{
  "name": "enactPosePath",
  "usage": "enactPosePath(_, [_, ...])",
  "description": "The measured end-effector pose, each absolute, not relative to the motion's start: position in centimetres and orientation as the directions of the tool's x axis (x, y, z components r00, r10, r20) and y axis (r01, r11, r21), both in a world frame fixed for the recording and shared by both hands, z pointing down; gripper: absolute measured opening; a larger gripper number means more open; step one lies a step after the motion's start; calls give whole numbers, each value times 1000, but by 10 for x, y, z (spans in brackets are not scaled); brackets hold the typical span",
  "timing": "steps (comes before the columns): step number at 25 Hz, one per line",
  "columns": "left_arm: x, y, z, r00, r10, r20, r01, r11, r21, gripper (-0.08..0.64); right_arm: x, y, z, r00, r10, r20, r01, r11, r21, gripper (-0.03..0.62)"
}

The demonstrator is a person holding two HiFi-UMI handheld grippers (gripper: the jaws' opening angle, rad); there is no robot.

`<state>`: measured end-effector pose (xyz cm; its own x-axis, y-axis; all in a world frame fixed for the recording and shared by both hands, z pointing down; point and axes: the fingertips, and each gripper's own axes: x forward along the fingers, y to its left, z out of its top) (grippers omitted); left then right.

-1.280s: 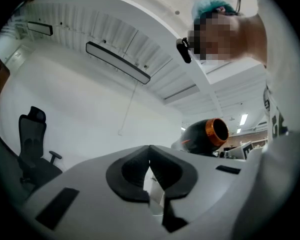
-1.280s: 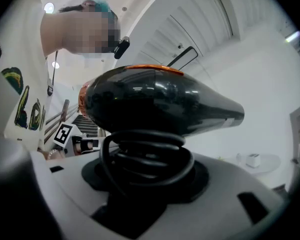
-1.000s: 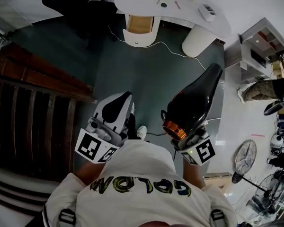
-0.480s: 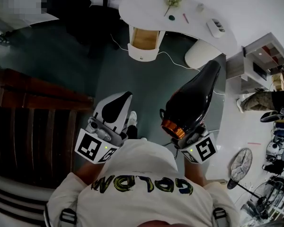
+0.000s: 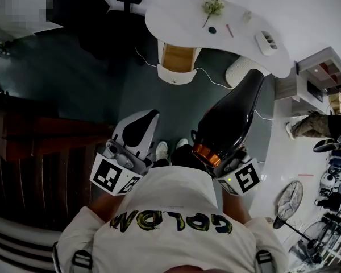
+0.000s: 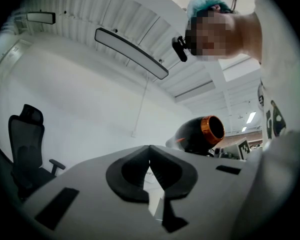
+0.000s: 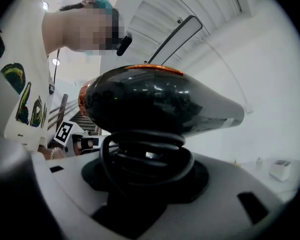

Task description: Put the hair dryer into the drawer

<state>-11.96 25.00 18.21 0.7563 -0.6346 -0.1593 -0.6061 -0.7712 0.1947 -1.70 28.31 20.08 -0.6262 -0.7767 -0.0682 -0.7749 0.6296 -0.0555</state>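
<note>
Carry step: right gripper (image 5: 226, 159) clamped on dryer (image 5: 232, 115) handle; left gripper (image 5: 148, 121) jaws together, empty; open drawer (image 5: 178, 58) well ahead. Next: approach, lower dryer in

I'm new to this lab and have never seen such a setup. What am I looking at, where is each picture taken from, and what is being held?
There is no robot here: a person holds a hand-operated claw in each hand. The head view looks steeply down from a camera on the person's head. The other two views come from cameras riding on the claws, looking along their jaws. The right claw is closed on the handle of a black hair dryer, with the cord wound round that handle. The left claw is shut and empty. Ahead stands a white desk with an open drawer under it. On the desk lie a green sprig and a few small items.
</note>
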Motion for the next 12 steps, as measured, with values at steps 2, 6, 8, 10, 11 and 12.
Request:
enactPosePath(2, [-115, 233, 182, 756, -636, -156, -607, -770, 197, 12, -12, 265, 202, -625, -778, -66, -776, 628, -59, 256])
enactPosePath(6, [-102, 199, 182, 750, -642, -161, -612, -765, 201, 11, 4, 229, 205, -628, -776, -64, -773, 631, -65, 256])
enactPosePath(8, [-94, 181, 184, 745, -647, -164, -617, -761, 203, 11, 13, 212, 208, -632, -772, -62, -770, 635, -61, 256])
enactPosePath(10, [-79, 155, 186, 740, -652, -164, -623, -757, 199, 11, 27, 185, 211, -640, -766, -61, -764, 642, -59, 256])
enactPosePath(11, [-71, 140, 187, 738, -655, -163, -626, -755, 197, 11, 36, 171, 212, -643, -764, -60, -762, 646, -58, 256])
enactPosePath(12, [-62, 125, 187, 736, -657, -163, -628, -753, 198, 11, 45, 156, 212, -645, -762, -59, -760, 647, -56, 256])
